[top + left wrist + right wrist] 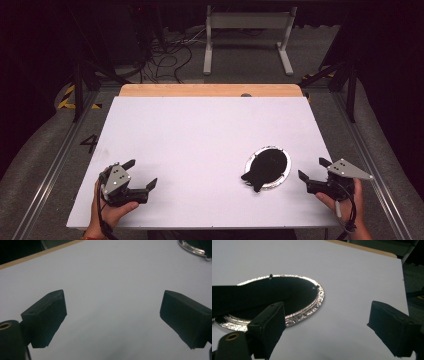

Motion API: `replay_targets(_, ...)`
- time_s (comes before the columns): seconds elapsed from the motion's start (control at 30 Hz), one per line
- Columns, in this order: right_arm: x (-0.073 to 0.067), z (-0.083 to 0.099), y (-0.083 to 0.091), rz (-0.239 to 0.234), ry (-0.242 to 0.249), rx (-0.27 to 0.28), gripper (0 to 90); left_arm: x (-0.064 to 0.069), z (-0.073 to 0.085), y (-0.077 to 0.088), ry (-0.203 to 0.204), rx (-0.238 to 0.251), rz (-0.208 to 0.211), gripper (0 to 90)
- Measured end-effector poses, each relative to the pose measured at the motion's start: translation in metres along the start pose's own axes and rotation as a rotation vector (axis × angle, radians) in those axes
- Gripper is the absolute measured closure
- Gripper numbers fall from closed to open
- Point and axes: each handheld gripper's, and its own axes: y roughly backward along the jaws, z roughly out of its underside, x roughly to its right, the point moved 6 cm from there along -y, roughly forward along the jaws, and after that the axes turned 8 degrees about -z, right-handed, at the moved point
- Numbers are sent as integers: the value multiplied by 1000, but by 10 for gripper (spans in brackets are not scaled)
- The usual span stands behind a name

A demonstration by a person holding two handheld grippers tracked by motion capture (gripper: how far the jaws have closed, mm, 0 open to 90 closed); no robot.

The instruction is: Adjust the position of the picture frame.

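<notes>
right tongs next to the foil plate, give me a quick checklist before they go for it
1. Right tongs open: ok, jaws stand wide with nothing between them.
2. Left tongs open and free: ok.
3. Foil plate flat on the white table: ok.
4. Black thing sits on the plate: ok, one end hangs over the near-left rim.
5. What the black thing is and how firm: cannot tell.
6. Path from right tongs to the plate free: ok, bare table between.

Beyond the far wooden edge [210, 90] of my white table [190, 130], a grey stand [247, 37] stood, with tangled cables [167, 57] to its left.
</notes>
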Motion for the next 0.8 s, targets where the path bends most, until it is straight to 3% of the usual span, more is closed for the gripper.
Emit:
replay_targets(0.03,0,2,-1,-7,-2,-14,192,2,1,-2,-11,-7,9,81)
replay_targets(0.07,0,5,-2,-49,1,-26,328,7,2,-3,-28,-24,20,86)
replay_targets(0.2,-2,1,-3,-76,-10,-27,373,10,7,-4,-43,-42,22,98)
replay_targets(0.37,-14,2,-11,-101,12,-88,375,7,10,-2,-39,-42,23,98)
replay_targets(0.47,-18,5,-16,-111,24,-103,520,6,10,-2,-21,-42,30,106)
replay_targets(0.6,-16,10,-19,-130,0,-117,721,5,13,-4,-38,-62,24,120)
replay_targets(0.8,-14,14,-22,-132,-43,-136,794,5,12,-6,6,-66,37,110)
